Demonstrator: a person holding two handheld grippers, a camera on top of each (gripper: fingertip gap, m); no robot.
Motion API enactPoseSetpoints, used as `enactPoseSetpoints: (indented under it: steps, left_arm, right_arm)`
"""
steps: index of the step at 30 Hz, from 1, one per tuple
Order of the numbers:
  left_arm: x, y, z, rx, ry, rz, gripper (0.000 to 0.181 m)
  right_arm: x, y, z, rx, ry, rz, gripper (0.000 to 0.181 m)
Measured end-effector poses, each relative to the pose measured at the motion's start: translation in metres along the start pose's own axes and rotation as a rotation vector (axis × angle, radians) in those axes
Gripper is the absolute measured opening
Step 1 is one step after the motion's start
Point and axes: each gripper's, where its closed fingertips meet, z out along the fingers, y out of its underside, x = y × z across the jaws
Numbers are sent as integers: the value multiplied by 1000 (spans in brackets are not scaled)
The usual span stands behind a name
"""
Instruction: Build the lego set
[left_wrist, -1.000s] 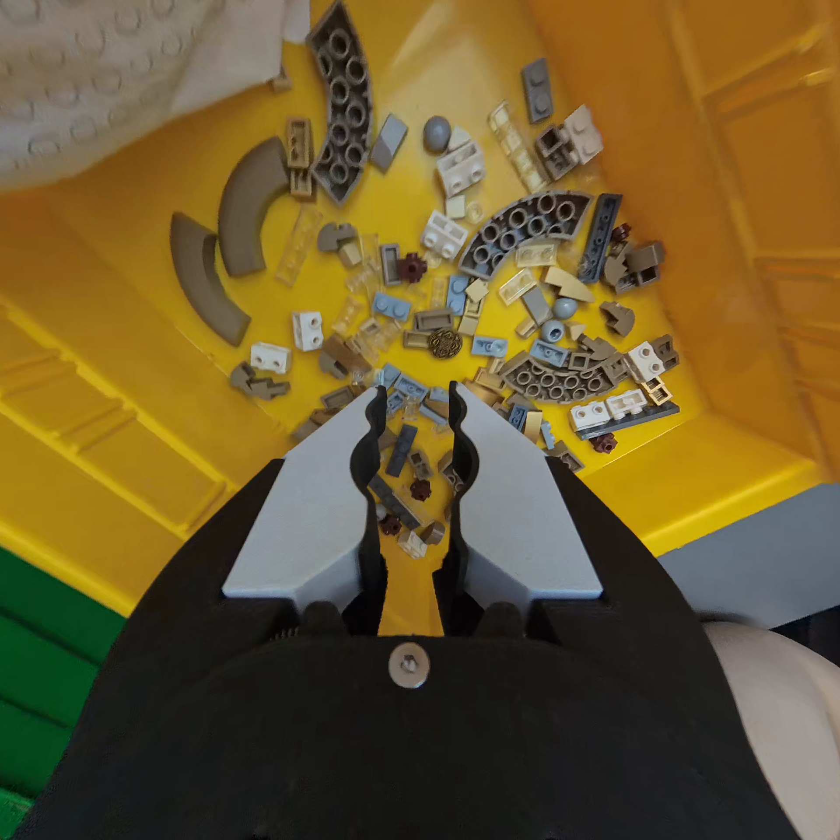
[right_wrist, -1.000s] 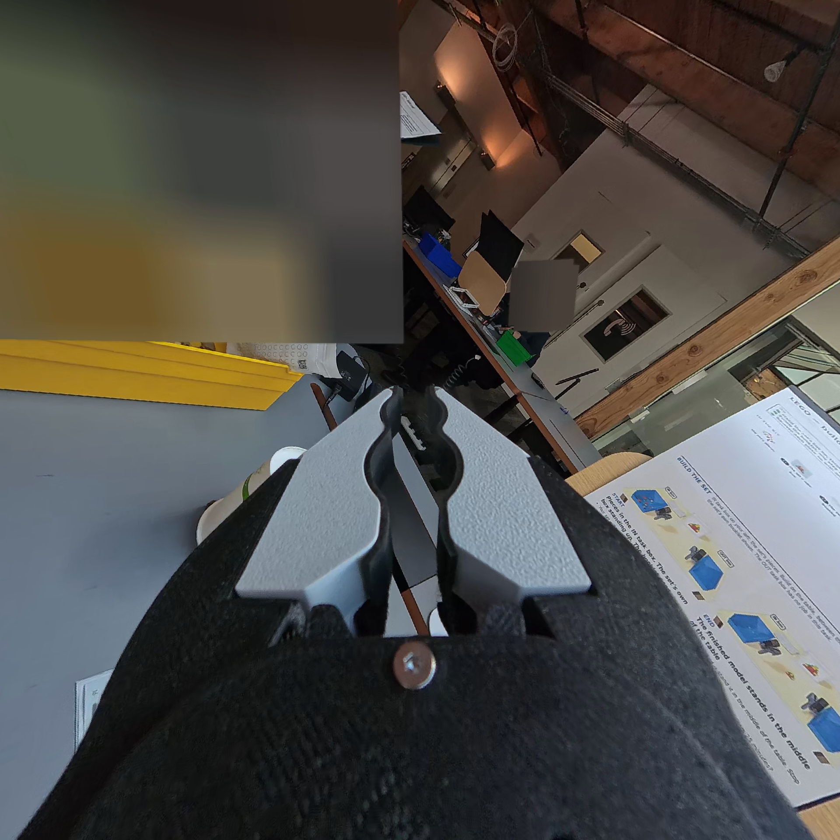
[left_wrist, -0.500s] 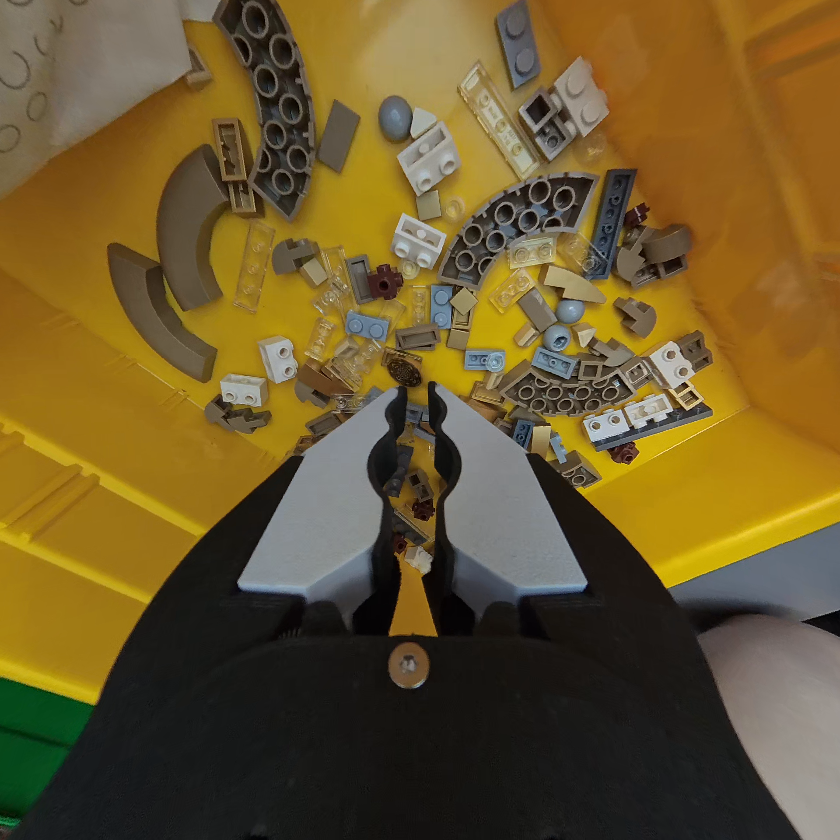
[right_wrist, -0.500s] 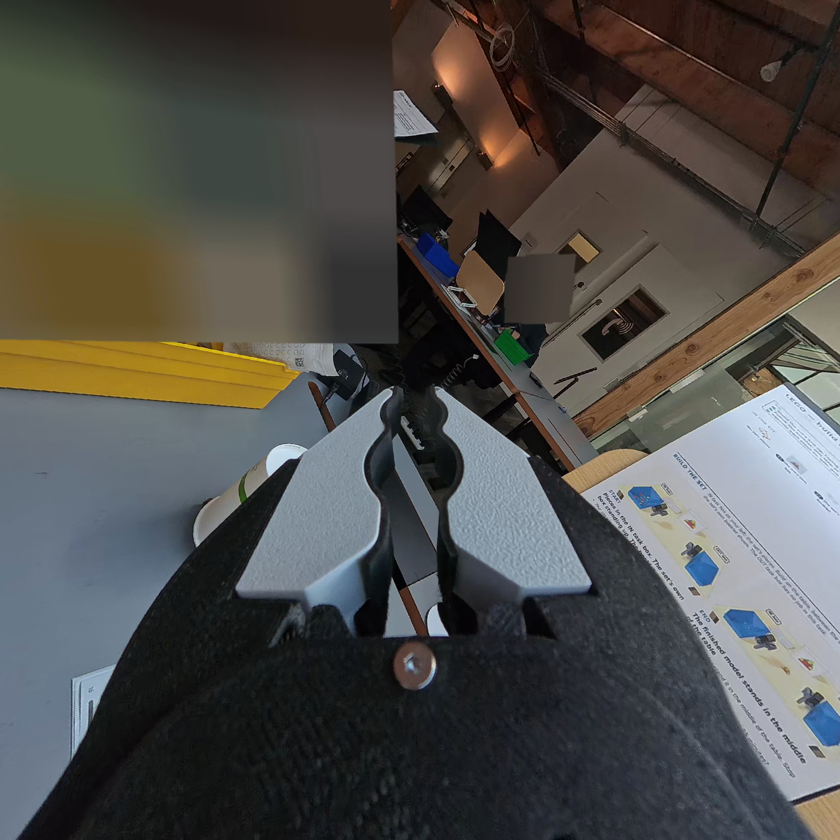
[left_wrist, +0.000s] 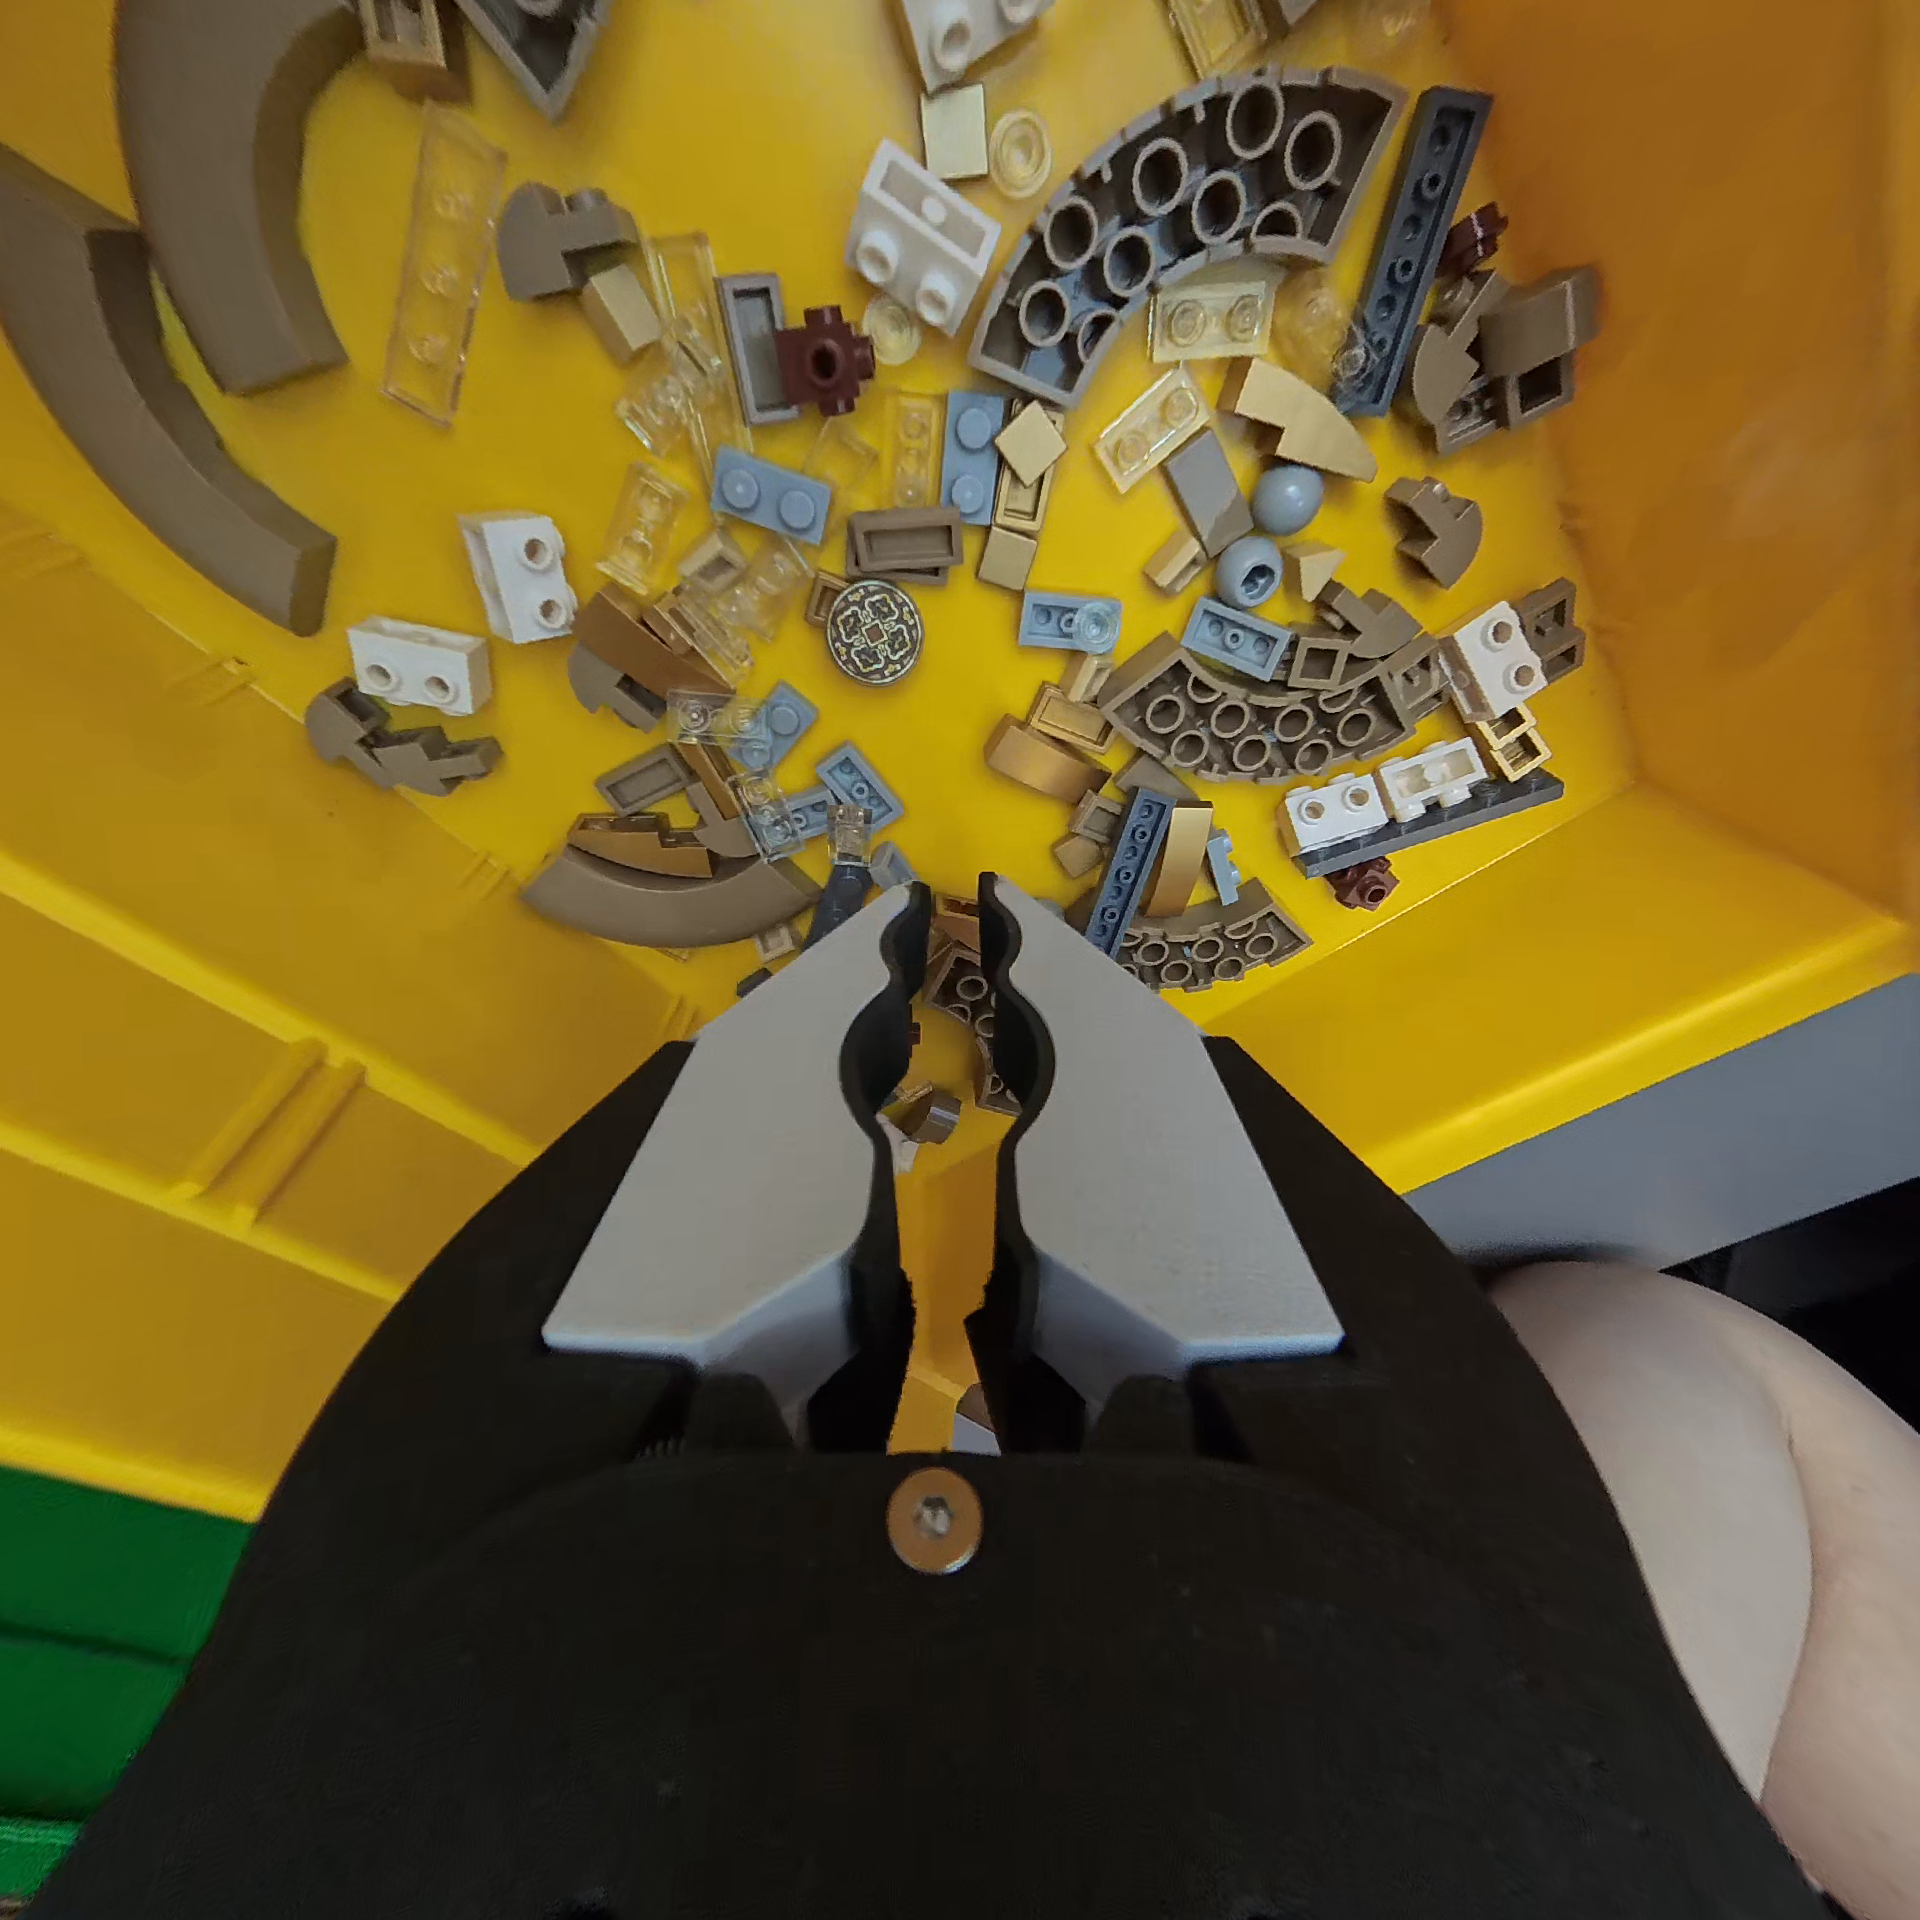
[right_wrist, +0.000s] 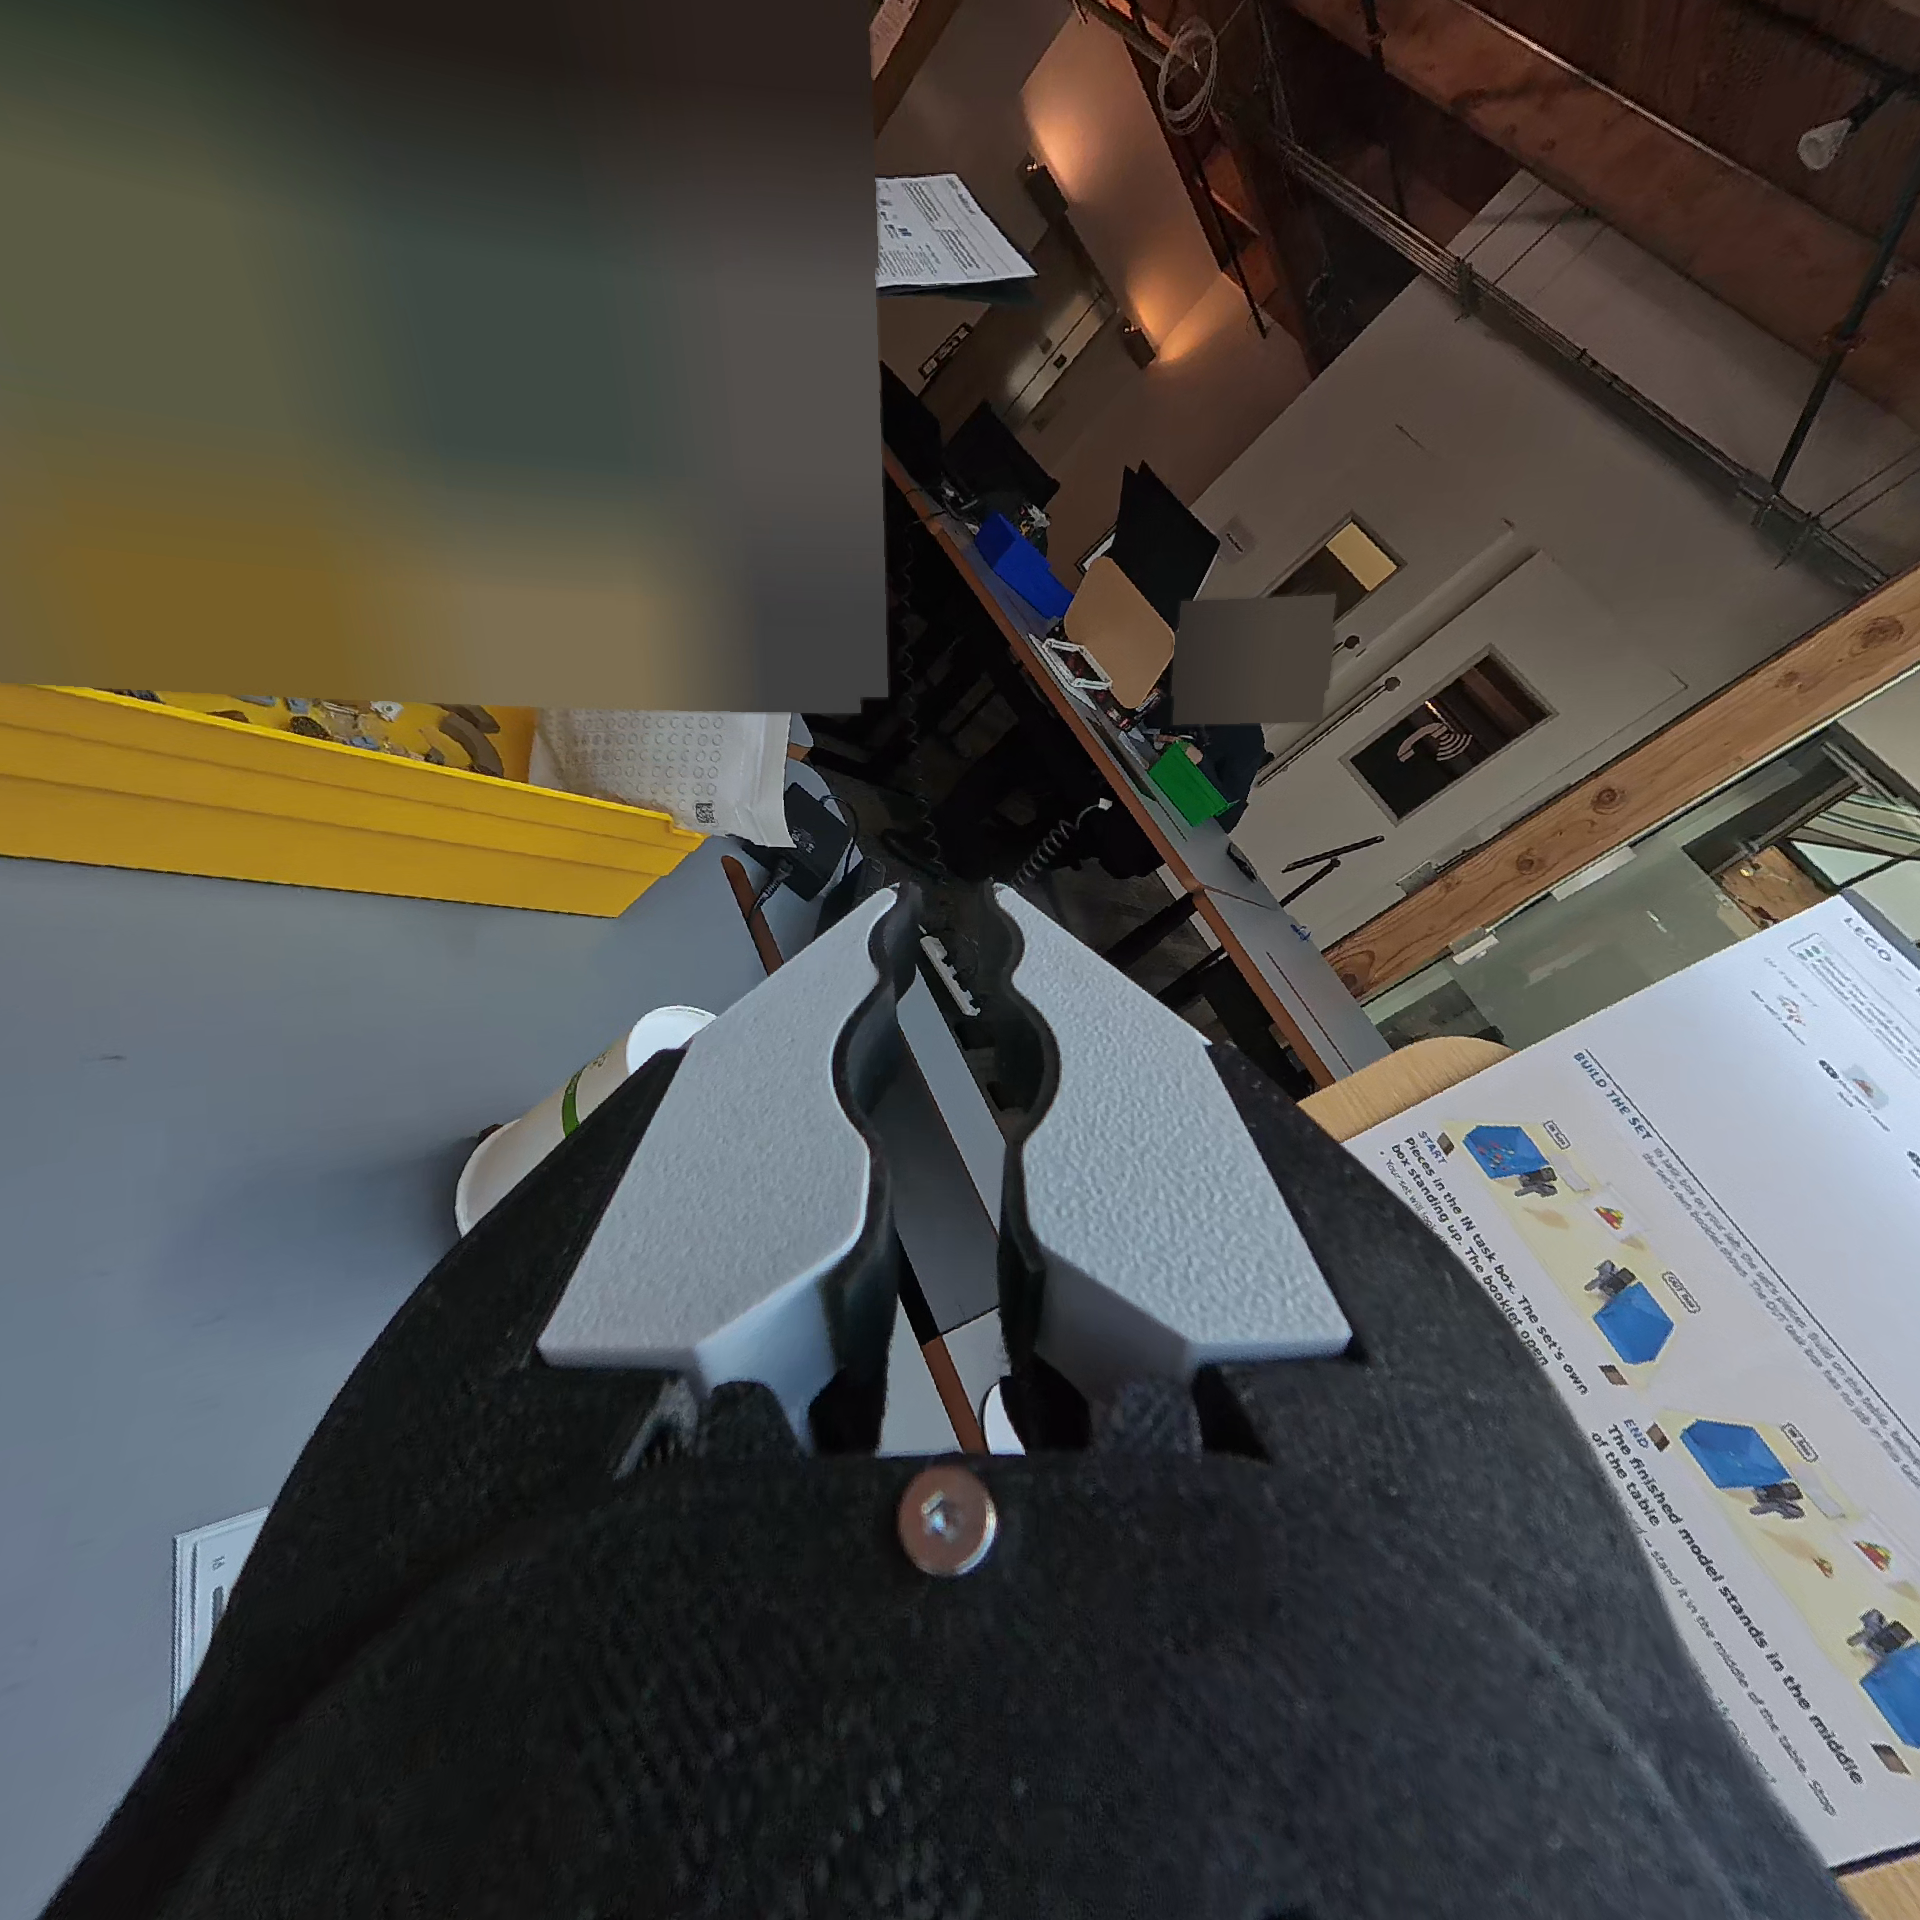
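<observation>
My left gripper (left_wrist: 951, 899) is low inside the yellow bin (left_wrist: 312, 1039), at the near edge of a pile of several loose lego pieces. Its jaws are a narrow gap apart and hold nothing that I can see. A tan curved plate (left_wrist: 961, 997) lies under the gap. A tan arch (left_wrist: 665, 899) lies left of the tips, and a round patterned tile (left_wrist: 874, 634) lies farther ahead. A large dark grey curved plate (left_wrist: 1174, 239) and white bricks (left_wrist: 920, 244) lie at the back. My right gripper (right_wrist: 951, 909) is held in the air over the grey table (right_wrist: 208, 1143), slightly open and empty.
A printed instruction sheet (right_wrist: 1714, 1299) lies at the right. A paper cup (right_wrist: 582, 1101) lies on its side near the right gripper. The yellow bin (right_wrist: 312, 821) and a white bag (right_wrist: 665, 769) are behind it. A green bin (left_wrist: 83, 1621) sits left of the yellow one. Across from one pair of fingers to the other is roughly 45 cm. The round patterned tile (left_wrist: 874, 634) is about 5 cm from my left fingertips. Between my left fingertips and the tan arch (left_wrist: 665, 899) there is roughly 5 cm.
My left gripper has narrowed its jaws from wide to a small gap and has moved down and closer to the pile. The right gripper has barely moved.
</observation>
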Motion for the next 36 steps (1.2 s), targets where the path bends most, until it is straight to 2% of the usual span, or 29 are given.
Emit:
enactPoseSetpoints:
  steps: [6, 12, 19, 23, 29, 33, 36]
  left_arm:
    - [12, -30, -23, 164, -25, 86, 21]
    - [33, -39, -23, 190, 70, 138, 41]
    - [25, -35, -19, 166, 66, 85, 49]
    - [28, -35, -17, 159, 93, 82, 49]
    - [43, -45, -15, 143, 82, 177, 45]
    - [43, -42, -8, 92, 63, 197, 33]
    - [28, -32, -6, 54, 6, 159, 24]
  right_arm:
    - [-1, -1, 0, 0, -1, -8, 9]
    - [2, 0, -2, 3, 5, -7, 9]
    - [-2, 3, 2, -7, -12, -10, 9]
    - [-4, 5, 4, -24, -17, -22, 9]
    - [-3, 6, 3, -26, -9, -23, 10]
    - [-1, 6, 1, -28, -3, -23, 10]
    - [2, 7, 0, -30, 4, -26, 10]
